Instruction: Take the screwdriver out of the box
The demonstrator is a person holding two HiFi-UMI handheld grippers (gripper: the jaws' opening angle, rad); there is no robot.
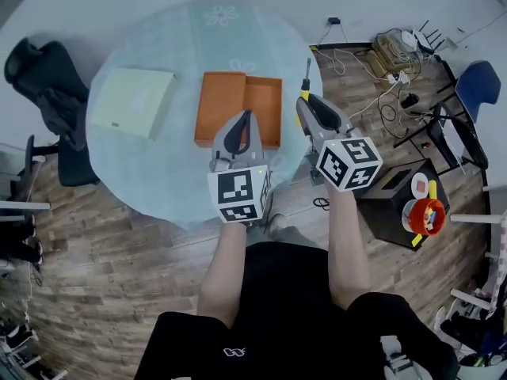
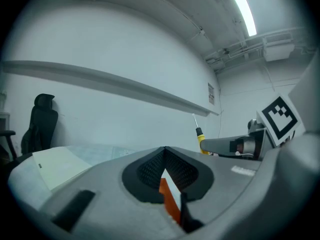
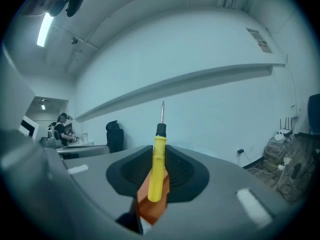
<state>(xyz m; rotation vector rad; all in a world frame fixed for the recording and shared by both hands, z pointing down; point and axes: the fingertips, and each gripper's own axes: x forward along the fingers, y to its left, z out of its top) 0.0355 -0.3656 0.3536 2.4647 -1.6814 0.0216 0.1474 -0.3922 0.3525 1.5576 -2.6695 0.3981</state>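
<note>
Beside the orange box (image 1: 240, 108), my right gripper (image 1: 306, 100) jaws clamp the screwdriver (image 3: 159, 170) clear of it; left gripper (image 1: 245, 119) jaws closed, empty.

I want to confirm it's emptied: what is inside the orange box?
The orange box shows only bare orange floor. The left gripper covers its near middle, so that part is unseen. The screwdriver sits in the right gripper, outside it.

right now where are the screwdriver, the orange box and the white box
screwdriver (image 3: 159, 169): right gripper view, on its yellow handle
orange box (image 1: 223, 101): head view, on its left half
white box (image 1: 133, 101): head view, on its top face
</note>
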